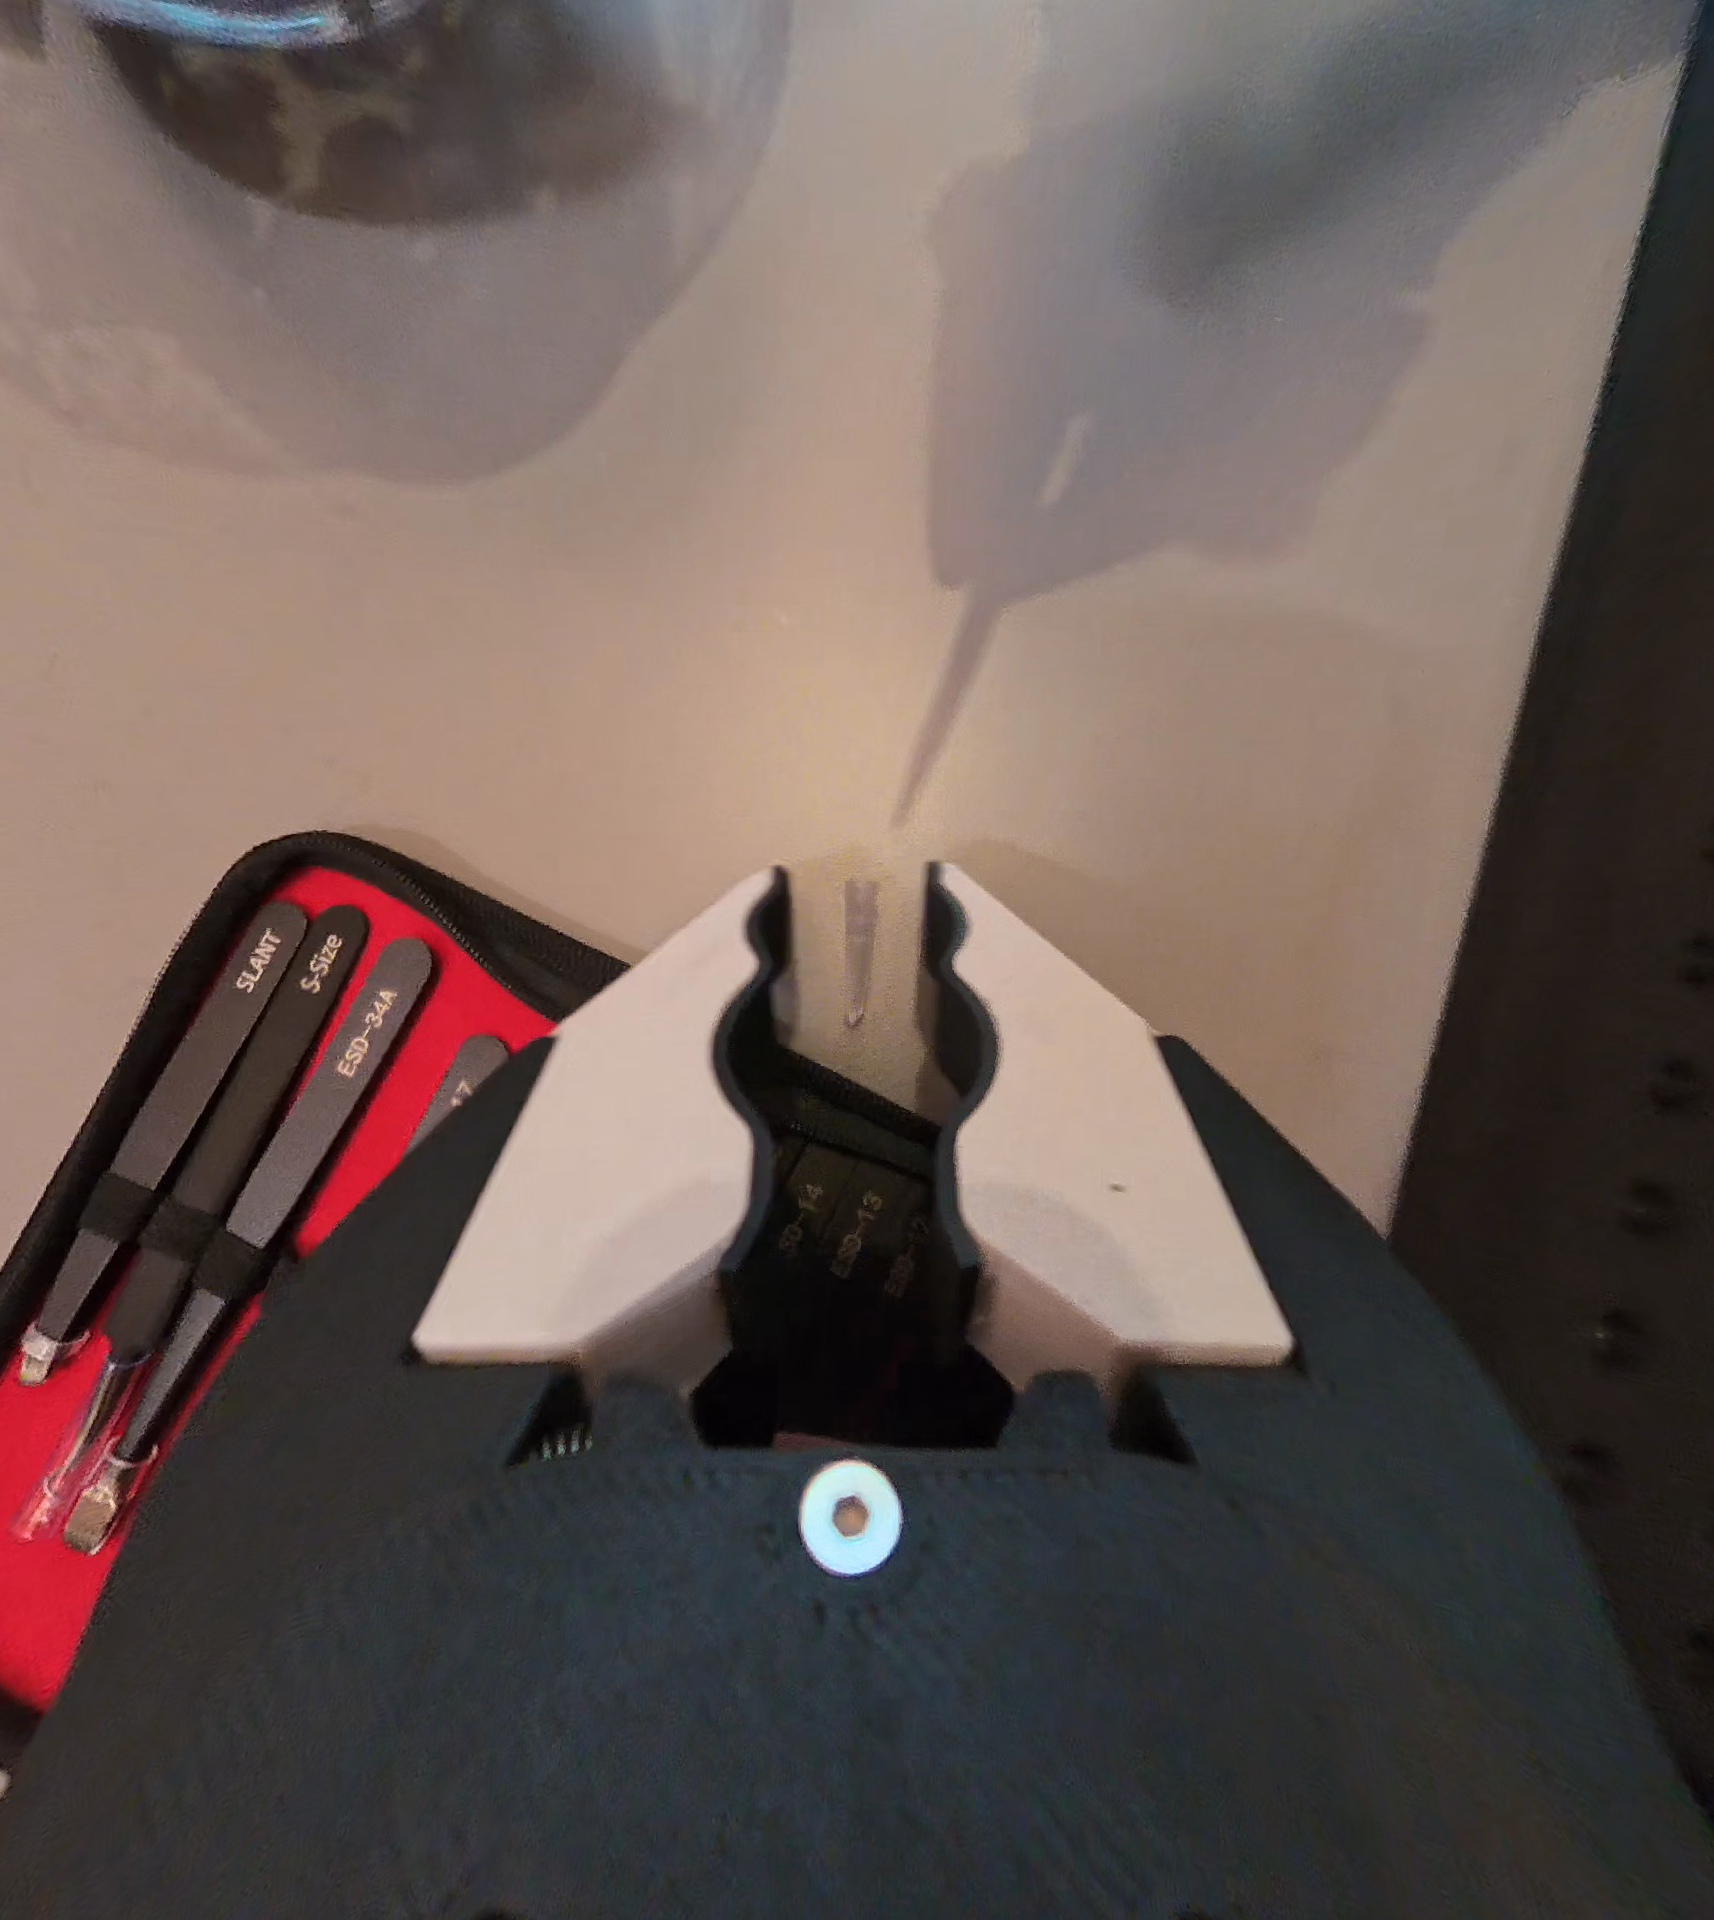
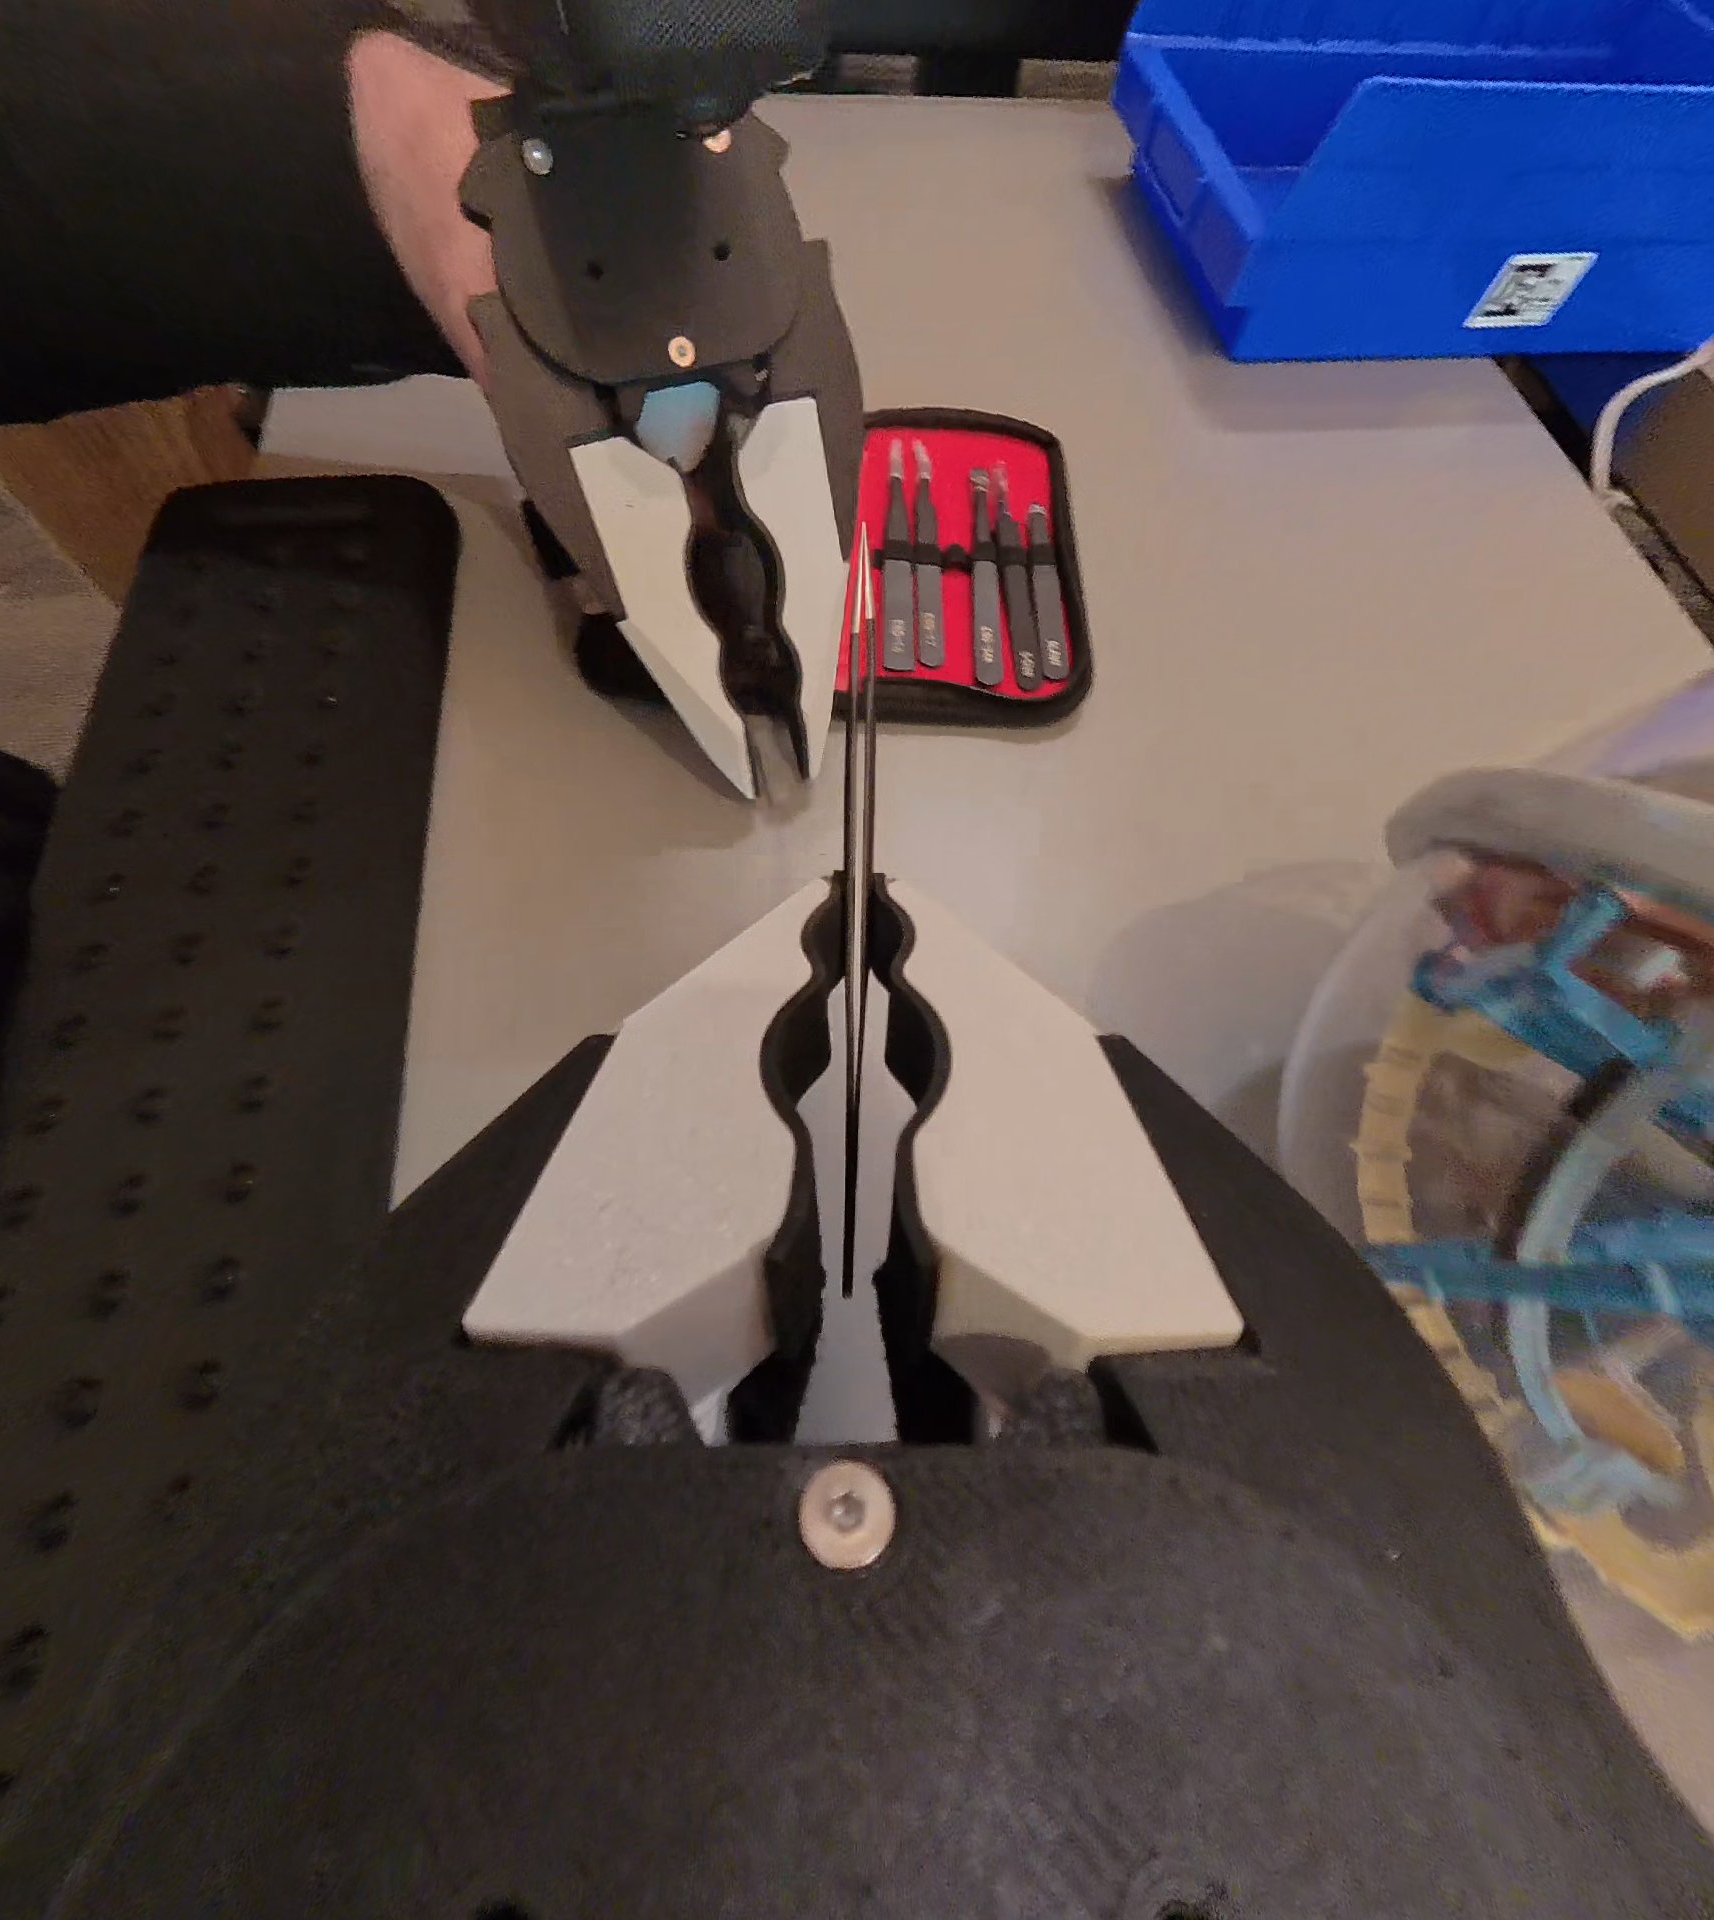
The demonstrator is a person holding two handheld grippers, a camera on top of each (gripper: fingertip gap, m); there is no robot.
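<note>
In the left wrist view my left gripper (image 1: 858,883), fingers slightly apart and empty, hovers over the tweezer case (image 1: 209,1195) at lower left; dipping could snag it. In the right wrist view, my right gripper (image 2: 858,883) pinches thin tweezers (image 2: 858,831) at centre frame; I judge that any twist could slip them.

Grey table (image 2: 1248,582) bears tweezer case (image 2: 967,566), blue bin (image 2: 1455,208), black perforated board (image 2: 209,831).
</note>
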